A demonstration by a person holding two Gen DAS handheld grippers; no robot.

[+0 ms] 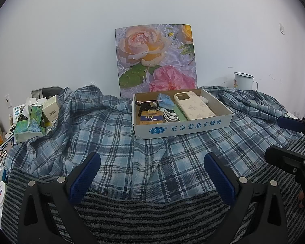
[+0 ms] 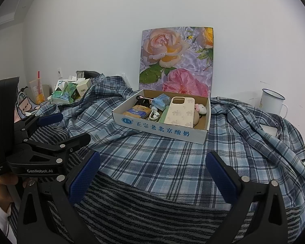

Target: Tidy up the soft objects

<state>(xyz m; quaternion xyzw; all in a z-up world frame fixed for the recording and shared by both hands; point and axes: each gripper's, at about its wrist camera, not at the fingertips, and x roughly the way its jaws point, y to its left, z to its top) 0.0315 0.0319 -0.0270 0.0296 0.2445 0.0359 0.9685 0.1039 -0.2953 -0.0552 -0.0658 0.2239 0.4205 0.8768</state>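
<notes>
A blue plaid shirt (image 1: 116, 138) (image 2: 172, 158) lies spread and rumpled over the table. A dark grey striped towel (image 1: 148, 219) (image 2: 152, 213) lies on its near part. My left gripper (image 1: 152, 181) hovers open just above the towel, nothing between its blue pads. My right gripper (image 2: 153, 180) is open too, over the towel's edge beside it. In the left wrist view the right gripper (image 1: 282, 138) shows at the right edge; in the right wrist view the left gripper (image 2: 71, 128) shows at the left, held by a hand.
An open cardboard box (image 1: 193, 128) (image 2: 162, 129) with a phone case, cables and small items sits on the shirt. A floral board (image 1: 155, 59) leans on the wall behind. A tissue pack and cartons (image 1: 33, 120) crowd the left; a white enamel mug (image 2: 271, 101) stands at right.
</notes>
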